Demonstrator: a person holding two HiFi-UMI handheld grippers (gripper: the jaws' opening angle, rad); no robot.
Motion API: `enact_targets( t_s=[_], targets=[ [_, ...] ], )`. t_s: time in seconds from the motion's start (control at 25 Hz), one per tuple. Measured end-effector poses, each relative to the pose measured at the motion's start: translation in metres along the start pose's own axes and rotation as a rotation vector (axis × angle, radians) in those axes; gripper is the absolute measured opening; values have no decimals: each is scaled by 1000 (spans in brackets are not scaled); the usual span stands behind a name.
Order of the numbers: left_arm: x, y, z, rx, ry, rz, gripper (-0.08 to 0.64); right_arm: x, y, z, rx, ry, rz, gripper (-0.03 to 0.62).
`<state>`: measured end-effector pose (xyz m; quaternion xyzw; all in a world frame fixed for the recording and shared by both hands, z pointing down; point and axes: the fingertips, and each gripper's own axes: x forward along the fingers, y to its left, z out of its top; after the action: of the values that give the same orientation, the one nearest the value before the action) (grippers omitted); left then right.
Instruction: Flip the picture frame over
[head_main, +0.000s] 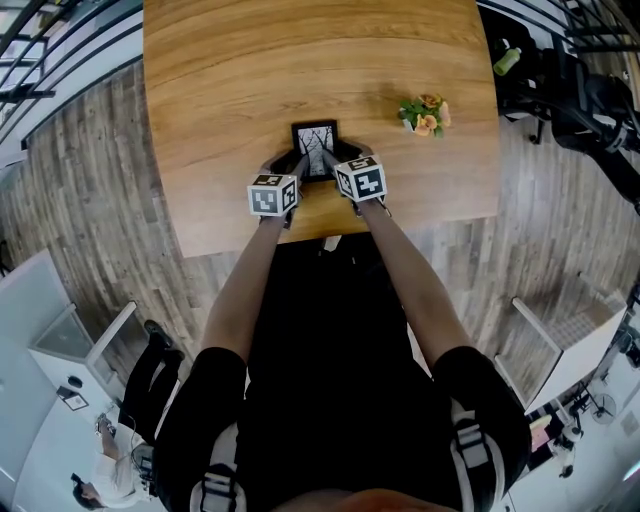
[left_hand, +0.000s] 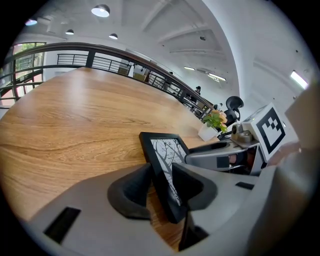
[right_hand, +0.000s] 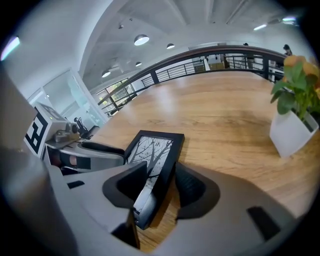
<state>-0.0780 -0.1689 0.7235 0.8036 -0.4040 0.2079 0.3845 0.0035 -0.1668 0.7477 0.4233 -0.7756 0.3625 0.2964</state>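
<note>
A small black picture frame (head_main: 315, 148) with a bare-tree print lies picture side up on the wooden table (head_main: 220, 100), near its front edge. The frame's near end seems lifted slightly off the wood. My left gripper (head_main: 296, 167) is shut on the frame's left edge; in the left gripper view both pads press the frame (left_hand: 167, 160) at the left gripper (left_hand: 162, 187). My right gripper (head_main: 334, 165) takes in the right edge. There the frame (right_hand: 152, 155) sits between the right gripper's (right_hand: 162, 187) parted pads, with a gap at the outer pad.
A small potted plant (head_main: 425, 115) with orange flowers in a white pot stands to the right of the frame, also close in the right gripper view as the plant (right_hand: 297, 110). The table's front edge runs just behind both grippers. A green bottle (head_main: 507, 60) sits off the table's right side.
</note>
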Motion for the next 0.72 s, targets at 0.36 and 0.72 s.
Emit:
enact_targets(
  t_s=[0.36,0.72],
  targets=[
    [-2,0,2,-21,-25,-27,183,-14,-6,2,50,-48,29,208],
    [-31,2,17,-1,-104,-31,184,-40,-10,-9,-32,-80,13,106]
  ],
)
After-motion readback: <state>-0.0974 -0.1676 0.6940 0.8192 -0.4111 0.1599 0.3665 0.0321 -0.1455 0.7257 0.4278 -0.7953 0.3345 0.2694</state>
